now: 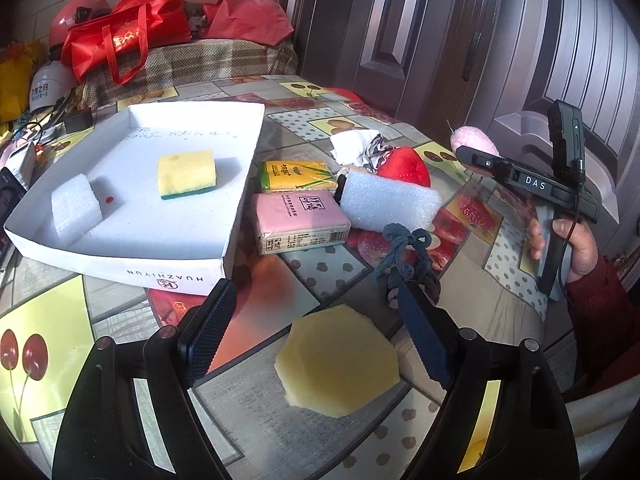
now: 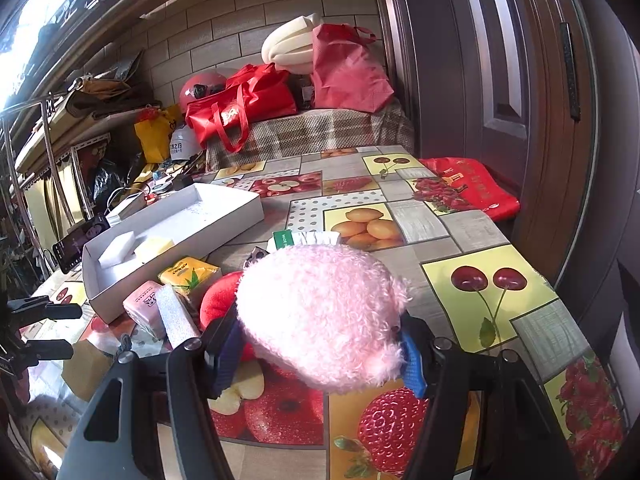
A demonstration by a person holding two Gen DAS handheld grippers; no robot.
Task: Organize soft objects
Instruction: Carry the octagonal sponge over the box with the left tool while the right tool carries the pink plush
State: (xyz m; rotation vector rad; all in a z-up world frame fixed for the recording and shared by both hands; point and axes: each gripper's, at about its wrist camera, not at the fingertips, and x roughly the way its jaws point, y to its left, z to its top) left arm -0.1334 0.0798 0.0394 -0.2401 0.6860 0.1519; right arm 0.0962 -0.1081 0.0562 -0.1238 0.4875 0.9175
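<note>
Left fingers: I see my left gripper (image 1: 316, 334) with its jaws spread wide and nothing between the pads; a pale yellow sponge piece (image 1: 338, 360) lies on the tablecloth (image 1: 248, 420) under the gap, untouched.

Right fingers: my right gripper (image 2: 320, 354) is clenched on the pink plush toy (image 2: 320, 316), both pads pressed into its fluffy sides (it fills most of that view).

Right hand: from the left wrist view I see the person's hand (image 1: 576, 244) around the handle, the plush held above the table's far side.

Just ahead of left fingers: a dark blue yarn piece (image 1: 404, 248) touches the right finger's tip.

Middle pile: a pink tissue pack (image 1: 300, 222), a yellow tissue pack (image 1: 298, 176), a white foam block (image 1: 390, 202) and a red plush (image 1: 404, 168) lie close together beside the tray.

Tray: the white box tray (image 1: 120, 268) holds a yellow-green sponge (image 1: 186, 174) and a white foam piece (image 1: 76, 210), well apart.

Background: red bags (image 1: 124, 40) sit on a checked cloth.
</note>
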